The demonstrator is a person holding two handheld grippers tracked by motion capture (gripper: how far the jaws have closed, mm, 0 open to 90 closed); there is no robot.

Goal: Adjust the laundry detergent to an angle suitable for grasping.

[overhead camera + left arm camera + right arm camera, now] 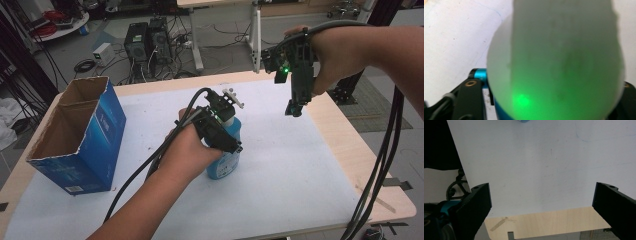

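left gripper (220,131): centre of the high view, jaws set around the upper body of the blue bottle (226,159); they look closed against its sides, though contact itself is hard to confirm.
close view: in the left gripper view the bottle (554,62) appears as a blurred pale mass with a green glow low on it, black jaws at the lower corners.
right gripper (294,107): upper right of the high view, raised clear of the table, jaws spread wide with nothing between them; in the right gripper view its pads (477,200) stand far apart over bare sheet.
bottle position: upright near the middle of the white sheet (280,165), well right of the cardboard box (80,135).
grasp advice: keep the jaws level on the widest firm part, below the cap, and squeeze only enough to stop slipping; lift straight up so the base does not drag.
materials: bottle of smooth, rounded plastic, likely slick; box of corrugated card, blue print outside, brown inside, top torn open; sheet matte and flat on a pale wood tabletop (345,145).
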